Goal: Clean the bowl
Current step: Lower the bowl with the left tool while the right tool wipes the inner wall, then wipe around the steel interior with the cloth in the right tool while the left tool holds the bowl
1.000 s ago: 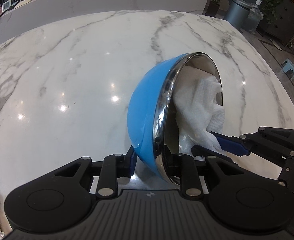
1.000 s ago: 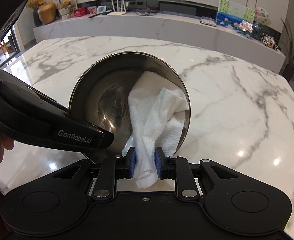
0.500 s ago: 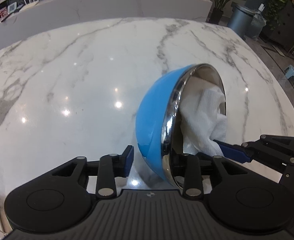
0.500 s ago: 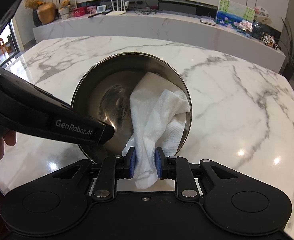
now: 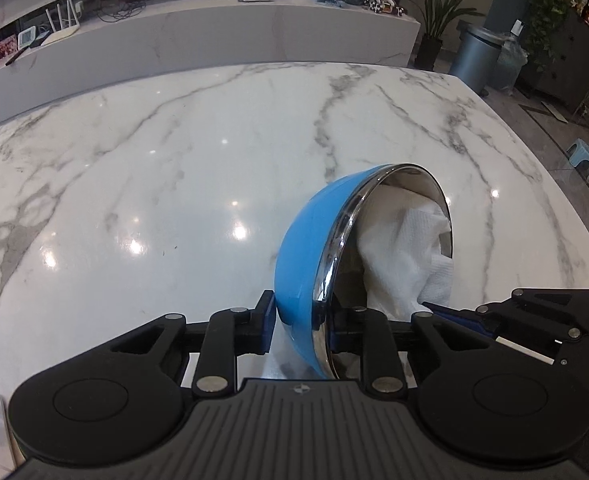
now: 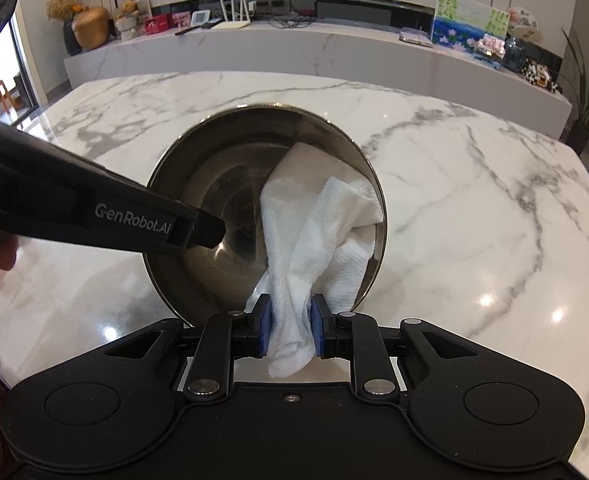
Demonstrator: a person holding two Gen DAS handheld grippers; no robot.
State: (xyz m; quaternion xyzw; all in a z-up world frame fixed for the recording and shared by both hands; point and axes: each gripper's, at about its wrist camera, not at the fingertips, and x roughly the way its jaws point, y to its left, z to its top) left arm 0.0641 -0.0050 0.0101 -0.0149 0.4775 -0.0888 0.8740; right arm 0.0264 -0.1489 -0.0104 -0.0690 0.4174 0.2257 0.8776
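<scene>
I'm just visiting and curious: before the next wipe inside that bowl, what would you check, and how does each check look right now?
1. Left gripper clamps the bowl rim, one finger outside, one inside: ok.
2. Bowl tipped on its side, opening facing the right gripper: ok.
3. Right gripper shut on the paper towel: ok.
4. Towel touches the steel inner wall: ok.
5. Bowl's lower edge resting on the marble table: cannot tell.
6. Inside wiped clean: cannot tell.
</scene>
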